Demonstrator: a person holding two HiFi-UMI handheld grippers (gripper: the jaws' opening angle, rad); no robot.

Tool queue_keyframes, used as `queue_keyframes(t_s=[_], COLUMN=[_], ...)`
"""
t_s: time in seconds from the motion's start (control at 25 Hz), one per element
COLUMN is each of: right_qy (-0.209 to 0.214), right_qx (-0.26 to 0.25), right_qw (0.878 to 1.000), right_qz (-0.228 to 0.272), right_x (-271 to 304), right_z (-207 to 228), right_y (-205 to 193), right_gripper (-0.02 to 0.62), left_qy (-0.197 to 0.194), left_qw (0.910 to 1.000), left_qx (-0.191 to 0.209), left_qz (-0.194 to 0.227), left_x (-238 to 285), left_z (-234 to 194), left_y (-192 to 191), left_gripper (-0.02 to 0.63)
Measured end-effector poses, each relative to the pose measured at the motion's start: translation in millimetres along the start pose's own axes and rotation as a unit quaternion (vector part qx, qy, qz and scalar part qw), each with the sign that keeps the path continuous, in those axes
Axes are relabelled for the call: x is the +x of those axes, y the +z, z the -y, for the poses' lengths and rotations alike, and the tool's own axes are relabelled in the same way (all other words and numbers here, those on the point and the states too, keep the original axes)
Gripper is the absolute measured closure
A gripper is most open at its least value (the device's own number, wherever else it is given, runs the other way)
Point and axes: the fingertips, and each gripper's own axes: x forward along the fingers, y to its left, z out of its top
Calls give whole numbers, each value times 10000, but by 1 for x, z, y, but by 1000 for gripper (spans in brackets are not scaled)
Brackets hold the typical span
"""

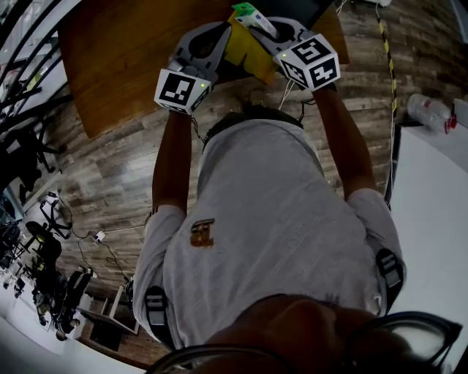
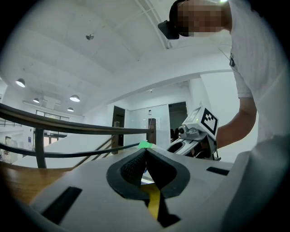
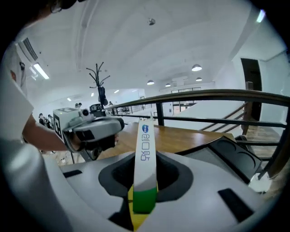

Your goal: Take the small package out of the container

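I am gripping the small white-and-green package [image 3: 146, 149] in my right gripper [image 3: 144, 174], seemingly just clear at the 12 o'clock edge of the yellow container [image 1: 245, 50] that my closed left gripper [image 2: 145, 158] is pinching over the wooden surface [image 1: 124, 66], so only carrying it away is remaining.

Between the grippers: tight, the yellow container [image 1: 245, 52] fills the gap from left gripper [image 1: 221, 33] to right gripper [image 1: 259, 22].
Left side: wooden table [image 1: 124, 58] bare, wide open.
Far edge: railing [image 3: 204, 96] runs across.
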Motion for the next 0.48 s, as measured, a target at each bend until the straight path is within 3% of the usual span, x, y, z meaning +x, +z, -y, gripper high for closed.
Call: queue_keyframes(t_s=[0.48], right_qy=[301], right_qx=[-290], right_qw=[9841], right_qz=[1724], right_x=[-55], right_z=[-35], right_y=[61], right_gripper=[499], left_qy=[63], left_qw=[9996], left_qx=[-70], left_qz=[272], left_x=[-6], left_z=[14], left_y=[30], left_gripper=[588])
